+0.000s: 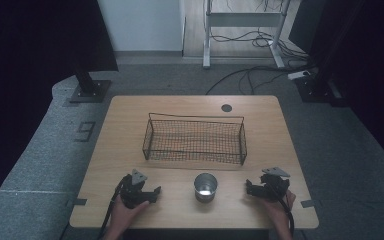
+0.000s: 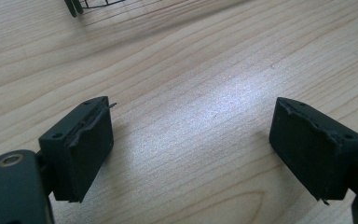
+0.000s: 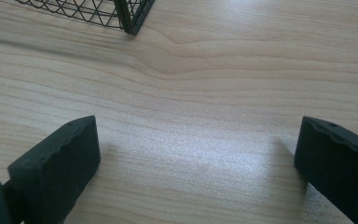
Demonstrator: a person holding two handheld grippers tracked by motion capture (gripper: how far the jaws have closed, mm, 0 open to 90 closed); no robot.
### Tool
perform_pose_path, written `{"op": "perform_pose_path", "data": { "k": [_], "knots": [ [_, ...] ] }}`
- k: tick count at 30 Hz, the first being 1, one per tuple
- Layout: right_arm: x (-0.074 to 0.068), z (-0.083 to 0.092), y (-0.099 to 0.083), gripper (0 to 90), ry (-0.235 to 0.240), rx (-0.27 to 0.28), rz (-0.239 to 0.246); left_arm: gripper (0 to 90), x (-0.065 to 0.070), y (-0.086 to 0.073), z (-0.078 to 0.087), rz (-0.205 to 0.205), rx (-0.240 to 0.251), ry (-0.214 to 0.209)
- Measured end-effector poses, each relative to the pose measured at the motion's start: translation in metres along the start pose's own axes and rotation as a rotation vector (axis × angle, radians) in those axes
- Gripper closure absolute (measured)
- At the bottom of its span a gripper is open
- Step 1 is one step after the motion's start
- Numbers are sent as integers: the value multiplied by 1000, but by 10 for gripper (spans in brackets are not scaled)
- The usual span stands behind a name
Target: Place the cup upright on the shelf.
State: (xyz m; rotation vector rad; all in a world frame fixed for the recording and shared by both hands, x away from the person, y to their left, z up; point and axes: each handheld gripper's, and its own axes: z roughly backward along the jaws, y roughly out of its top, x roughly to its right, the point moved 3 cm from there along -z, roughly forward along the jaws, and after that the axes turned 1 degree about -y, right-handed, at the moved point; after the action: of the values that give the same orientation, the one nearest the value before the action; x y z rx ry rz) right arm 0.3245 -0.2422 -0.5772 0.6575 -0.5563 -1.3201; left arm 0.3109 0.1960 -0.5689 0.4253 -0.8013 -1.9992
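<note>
A black wire basket (image 1: 195, 140) stands in the middle of the wooden table (image 1: 130, 112). A small metal cup (image 1: 205, 186) sits upright in front of it, near the front edge. My left gripper (image 1: 150, 194) rests on the table left of the cup, held by a hand, and its jaws stand wide apart over bare wood (image 2: 191, 135). To the right of the cup my right gripper (image 1: 250, 187) lies on the table in the other hand. It is open too, with nothing between its jaws (image 3: 196, 154). A basket corner (image 3: 133, 16) shows beyond them.
A round grommet hole (image 1: 226, 108) is at the table's far edge. Beyond the table are grey carpet, black stand bases (image 1: 87, 90), a white desk frame (image 1: 245, 30) and cables (image 1: 250, 75) on the floor.
</note>
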Motion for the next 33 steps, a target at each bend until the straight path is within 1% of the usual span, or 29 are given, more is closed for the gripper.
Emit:
{"op": "perform_pose_path", "data": {
  "k": [4, 5, 6, 8, 11, 13, 14, 16, 17, 18, 19, 20, 21, 22, 24, 25, 29, 33],
  "knots": [
    [0, 0, 0, 3, 1, 0, 0, 110, 2, -1, 0, -13, -6, -14],
    [0, 0, 0, 17, -2, 6, -3, 108, 2, -1, 0, -14, -7, -14],
    [0, 3, -1, 45, -15, 15, -8, 104, 2, -1, 0, -14, -7, -14],
    [0, 4, -2, 62, -22, 19, -14, 103, 2, -1, 0, -15, -8, -14],
    [-1, 5, -2, 75, -27, 27, -11, 102, 2, 0, 0, -14, -8, -15],
    [-1, 9, -1, 92, -3, 41, -34, 101, 2, 0, 0, -14, -7, -16],
    [-2, 11, 0, 96, 21, 50, -51, 100, 2, 0, 0, -14, -7, -16],
    [-3, 13, 2, 100, 29, 59, -56, 100, 2, 0, 0, -13, -8, -16],
    [-4, 17, 4, 101, 23, 80, -51, 99, 2, 0, -1, -13, -7, -16],
    [-4, 17, 4, 101, 23, 80, -51, 99, 2, 0, -1, -13, -7, -16],
    [-4, 19, 5, 104, 30, 84, -64, 99, 2, 0, -1, -13, -7, -16],
    [-5, 24, 7, 111, 55, 104, -77, 99, 2, 0, -1, -13, -7, -16],
    [-5, 24, 7, 111, 55, 104, -77, 99, 2, 0, -1, -13, -7, -16],
    [-5, 28, 8, 116, 59, 120, -78, 99, 2, 0, -1, -13, -7, -16],
    [-5, 30, 9, 118, 60, 125, -79, 99, 2, 0, -1, -13, -7, -16],
    [-5, 36, 12, 118, 66, 150, -81, 99, 2, 0, -1, -13, -7, -16],
    [-7, 41, 14, 120, 72, 162, -79, 99, 2, 0, -1, -12, -6, -16],
    [-14, 47, 17, 120, 96, 177, -62, 99, 2, 0, -1, -13, -6, -16]
  ]
}}
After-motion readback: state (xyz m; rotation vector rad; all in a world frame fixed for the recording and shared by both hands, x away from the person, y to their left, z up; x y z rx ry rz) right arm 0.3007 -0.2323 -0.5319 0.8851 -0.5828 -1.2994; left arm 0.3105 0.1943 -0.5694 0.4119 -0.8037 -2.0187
